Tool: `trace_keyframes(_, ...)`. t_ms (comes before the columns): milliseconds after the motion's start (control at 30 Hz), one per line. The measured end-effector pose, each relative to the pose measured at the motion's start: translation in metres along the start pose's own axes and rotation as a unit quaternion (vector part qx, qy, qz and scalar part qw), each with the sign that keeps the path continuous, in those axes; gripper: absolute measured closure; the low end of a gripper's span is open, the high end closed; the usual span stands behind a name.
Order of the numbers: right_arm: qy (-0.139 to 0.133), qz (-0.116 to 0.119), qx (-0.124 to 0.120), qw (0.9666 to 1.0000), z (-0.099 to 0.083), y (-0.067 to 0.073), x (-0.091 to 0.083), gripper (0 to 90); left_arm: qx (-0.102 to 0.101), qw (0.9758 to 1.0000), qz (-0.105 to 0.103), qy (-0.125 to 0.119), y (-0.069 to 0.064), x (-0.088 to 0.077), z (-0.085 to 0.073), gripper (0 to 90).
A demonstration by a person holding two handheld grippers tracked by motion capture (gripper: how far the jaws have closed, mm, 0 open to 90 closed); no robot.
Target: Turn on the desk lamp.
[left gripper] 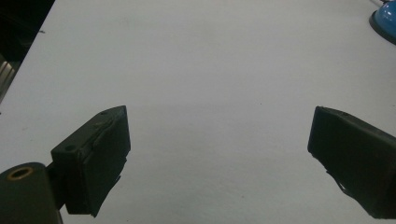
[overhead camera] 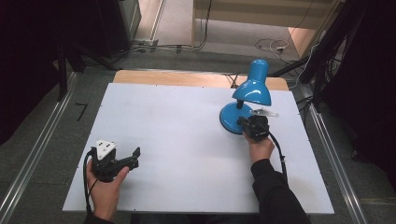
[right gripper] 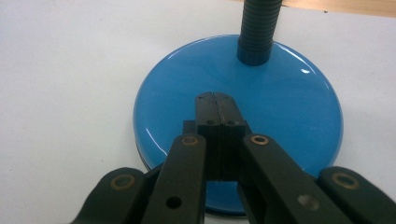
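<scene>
A blue desk lamp (overhead camera: pixel 252 88) stands at the back right of the white table (overhead camera: pixel 187 140), its shade on a black bendy neck (right gripper: pixel 257 28) above a round blue base (right gripper: pixel 289 107). My right gripper (right gripper: pixel 215 98) is shut, its two jaws pressed flat together over the near part of that base; a small black piece (right gripper: pixel 189 125) sits just left of them. In the high view the right gripper (overhead camera: pixel 243 122) meets the base's near edge. My left gripper (overhead camera: pixel 133 158) rests at the front left, open, with nothing but bare table between its pads (left gripper: pixel 107 149).
The lamp base's edge (left gripper: pixel 385 21) shows far off in the left gripper view. A wooden strip (overhead camera: pixel 187 77) runs along the table's back edge. Metal rails (overhead camera: pixel 28 163) flank the table, and cables (overhead camera: pixel 275 46) lie on the floor behind.
</scene>
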State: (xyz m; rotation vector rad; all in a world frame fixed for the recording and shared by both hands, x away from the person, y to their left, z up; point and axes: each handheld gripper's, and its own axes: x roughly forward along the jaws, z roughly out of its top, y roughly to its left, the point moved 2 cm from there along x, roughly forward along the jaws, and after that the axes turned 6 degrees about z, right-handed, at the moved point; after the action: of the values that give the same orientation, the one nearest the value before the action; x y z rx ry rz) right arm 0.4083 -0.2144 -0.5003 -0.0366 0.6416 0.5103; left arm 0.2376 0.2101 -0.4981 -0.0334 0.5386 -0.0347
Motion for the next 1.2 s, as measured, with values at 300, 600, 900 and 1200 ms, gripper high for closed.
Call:
trace_keyframes(300, 0.002, 0.000, 0.006, 1.0000, -0.0008, -0.0013, 0.0017, 87.6, -0.002, 1.0000, 0.000, -0.002, 0.0010, -0.0003, 0.0002, 6.7)
trace_keyframes(600, 0.002, -0.001, 0.005, 1.0000, -0.0027, -0.0004, 0.0043, 87.6, -0.003, 1.0000, 0.000, -0.001, 0.0013, 0.0002, 0.0000, 6.7)
trace_keyframes(900, -0.004, -0.007, 0.000, 1.0000, -0.0051, -0.0003, 0.0046, 87.7, -0.004, 1.0000, 0.000, 0.000, 0.0014, 0.0002, -0.0003, 6.7)
trace_keyframes(1200, -0.011, -0.015, -0.003, 0.9998, -0.0077, 0.0021, 0.0041, 87.8, -0.006, 1.0000, -0.001, 0.000, 0.0018, 0.0003, -0.0003, 6.7)
